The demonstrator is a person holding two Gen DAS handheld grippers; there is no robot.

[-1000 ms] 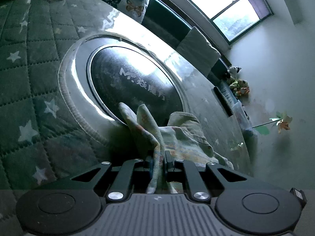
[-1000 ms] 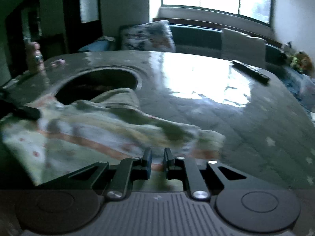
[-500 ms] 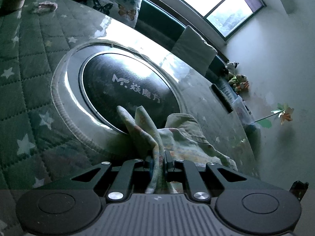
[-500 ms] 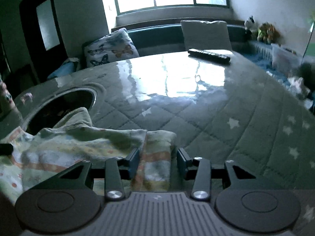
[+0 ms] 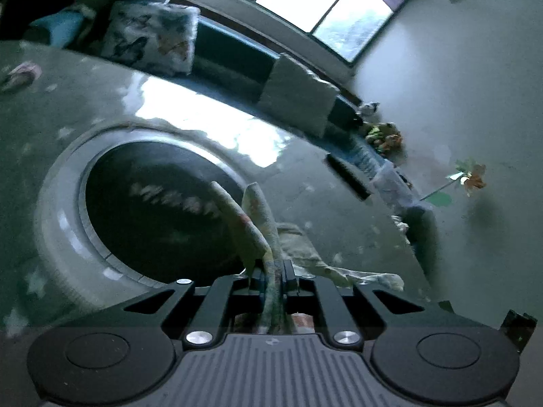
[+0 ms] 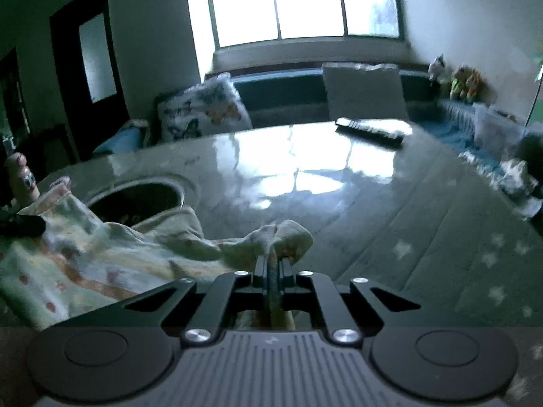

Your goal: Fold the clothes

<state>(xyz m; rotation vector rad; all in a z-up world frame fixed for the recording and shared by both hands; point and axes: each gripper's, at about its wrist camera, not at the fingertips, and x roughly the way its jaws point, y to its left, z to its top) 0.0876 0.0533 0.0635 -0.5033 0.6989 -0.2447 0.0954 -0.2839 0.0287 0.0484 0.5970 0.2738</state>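
Observation:
A pale patterned garment [image 6: 101,257] with orange stripes and small dots hangs stretched between my two grippers above the quilted table cover. My left gripper [image 5: 273,271] is shut on one edge of the garment [image 5: 254,224], which sticks up in two folds past the fingers. My right gripper [image 6: 273,266] is shut on the other end, where the cloth bunches over the fingertips. The left gripper's tip [image 6: 23,225] shows at the far left of the right wrist view, holding the cloth.
A round dark inset plate [image 5: 159,210] with a raised rim sits in the table under the cloth. A black remote [image 6: 370,130] lies at the table's far edge. A butterfly cushion [image 6: 203,115] and a grey cushion [image 6: 364,91] stand on the bench behind.
My right gripper was open half a second ago and has closed on the garment's end. My left gripper kept its hold and tilted so that more of the room shows.

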